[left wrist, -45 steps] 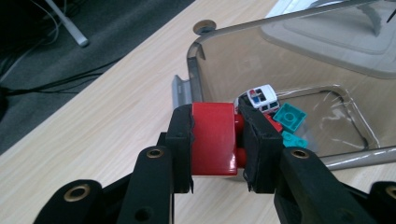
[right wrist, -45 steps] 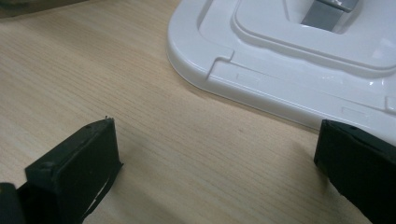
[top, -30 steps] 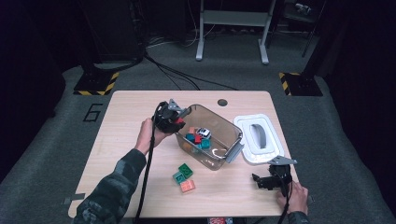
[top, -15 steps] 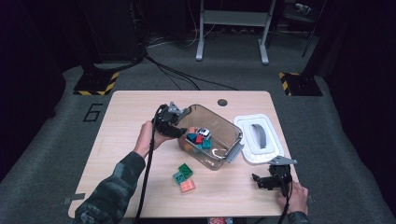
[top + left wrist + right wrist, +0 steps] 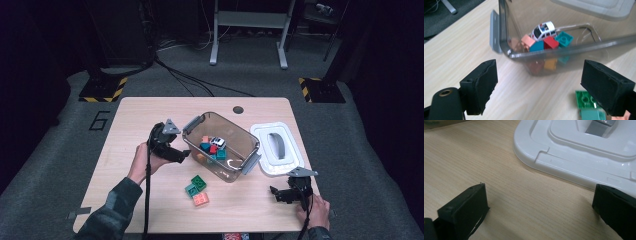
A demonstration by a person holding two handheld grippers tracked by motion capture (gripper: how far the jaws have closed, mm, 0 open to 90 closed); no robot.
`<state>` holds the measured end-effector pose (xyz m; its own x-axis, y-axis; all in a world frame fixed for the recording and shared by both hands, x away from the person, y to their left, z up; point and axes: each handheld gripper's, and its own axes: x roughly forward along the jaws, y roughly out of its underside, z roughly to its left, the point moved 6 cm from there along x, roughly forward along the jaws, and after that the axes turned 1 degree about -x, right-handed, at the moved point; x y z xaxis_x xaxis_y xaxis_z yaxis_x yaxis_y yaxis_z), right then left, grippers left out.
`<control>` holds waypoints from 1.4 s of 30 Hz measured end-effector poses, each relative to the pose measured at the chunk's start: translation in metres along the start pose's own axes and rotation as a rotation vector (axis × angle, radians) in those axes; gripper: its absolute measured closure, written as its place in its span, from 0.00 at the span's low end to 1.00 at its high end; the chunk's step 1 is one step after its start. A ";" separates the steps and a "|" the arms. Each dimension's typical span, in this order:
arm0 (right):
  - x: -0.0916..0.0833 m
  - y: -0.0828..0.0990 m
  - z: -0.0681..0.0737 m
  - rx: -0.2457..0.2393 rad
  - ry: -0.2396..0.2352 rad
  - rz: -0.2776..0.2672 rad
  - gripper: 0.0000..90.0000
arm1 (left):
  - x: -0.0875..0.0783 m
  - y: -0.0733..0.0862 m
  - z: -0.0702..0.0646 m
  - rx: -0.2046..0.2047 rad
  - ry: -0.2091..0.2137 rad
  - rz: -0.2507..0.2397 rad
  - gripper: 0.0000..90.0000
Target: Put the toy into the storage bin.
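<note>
The left gripper (image 5: 181,154) sits just off the near-left wall of the clear plastic bin (image 5: 240,165), its jaws spread wide after just opening, with nothing between them but bare table (image 5: 150,110). Through the left gripper view, the bin (image 5: 506,30) holds a toy police car (image 5: 544,29), a salmon brick (image 5: 527,41), a blue brick (image 5: 537,46), a red brick (image 5: 551,43) and a teal brick (image 5: 564,38). On the table in front of the bin lie loose bricks: a green one (image 5: 198,182), a teal one (image 5: 190,190) and a salmon one (image 5: 200,199), close together. Over at the near right corner, the right gripper (image 5: 278,194) rests low, jaws apart and empty, just beside the white lid (image 5: 265,160), which lies flat to the bin's right.
</note>
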<state>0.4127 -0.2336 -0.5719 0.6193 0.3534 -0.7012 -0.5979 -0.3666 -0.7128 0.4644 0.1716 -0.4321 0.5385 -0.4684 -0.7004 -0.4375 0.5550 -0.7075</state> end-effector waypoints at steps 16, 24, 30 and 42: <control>0.000 0.000 0.000 0.002 -0.001 0.000 0.00 | 0.032 0.068 -0.039 -0.023 0.056 0.103 0.03; 0.000 0.000 0.001 0.003 -0.003 0.000 0.00 | 0.054 0.076 -0.066 -0.003 0.128 0.151 0.06; 0.000 0.000 0.000 0.002 -0.003 0.000 0.00 | 0.058 0.089 -0.058 0.023 0.089 0.213 0.10; 0.000 0.000 0.001 0.003 -0.003 0.000 0.00 | 0.042 0.102 -0.024 -0.070 0.001 0.196 0.10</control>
<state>0.4125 -0.2331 -0.5719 0.6177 0.3564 -0.7010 -0.5991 -0.3641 -0.7130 0.4252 0.1918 -0.5358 0.4378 -0.3569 -0.8252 -0.5831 0.5860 -0.5627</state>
